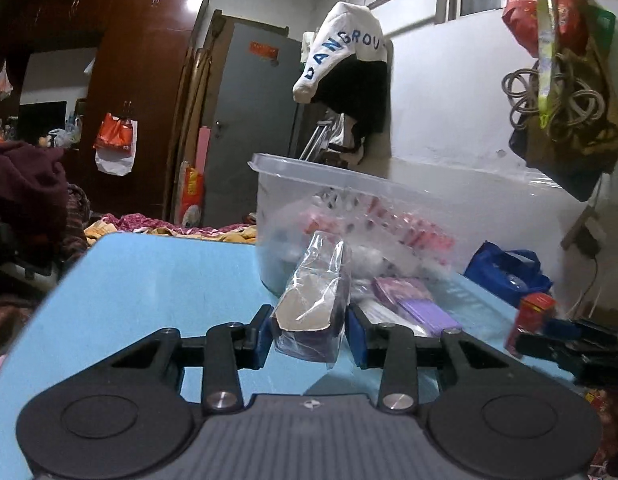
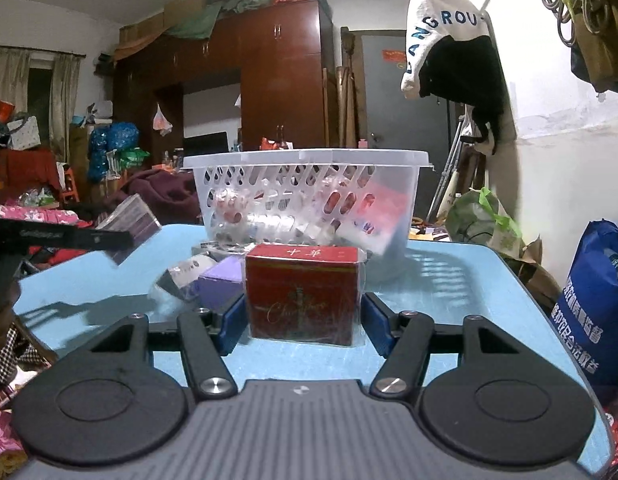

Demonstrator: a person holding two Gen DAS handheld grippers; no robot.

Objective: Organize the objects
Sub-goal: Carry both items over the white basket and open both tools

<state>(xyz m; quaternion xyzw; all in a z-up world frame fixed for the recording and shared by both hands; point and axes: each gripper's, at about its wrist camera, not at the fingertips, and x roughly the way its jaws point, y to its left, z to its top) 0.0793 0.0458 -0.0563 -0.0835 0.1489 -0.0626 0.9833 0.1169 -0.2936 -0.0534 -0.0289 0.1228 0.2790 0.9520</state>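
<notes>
A clear plastic basket (image 1: 389, 196) with several small packets inside stands at the back of the light blue table (image 1: 149, 280); it also shows in the right wrist view (image 2: 309, 184). My left gripper (image 1: 309, 336) is shut on a dark purple box in clear wrap (image 1: 313, 300), lifted above the table. My right gripper (image 2: 303, 320) holds a red box in clear wrap (image 2: 303, 292) between its blue pads, low over the table (image 2: 469, 280). The left gripper and its box (image 2: 125, 216) show at the left of the right wrist view.
A purple box (image 2: 217, 284) and a wrapped packet (image 2: 181, 276) lie on the table in front of the basket. A blue bag (image 2: 597, 300) stands right of the table. Clothes hang on the wall (image 2: 449, 40). A bed with piled cloth (image 1: 25, 200) lies to the left.
</notes>
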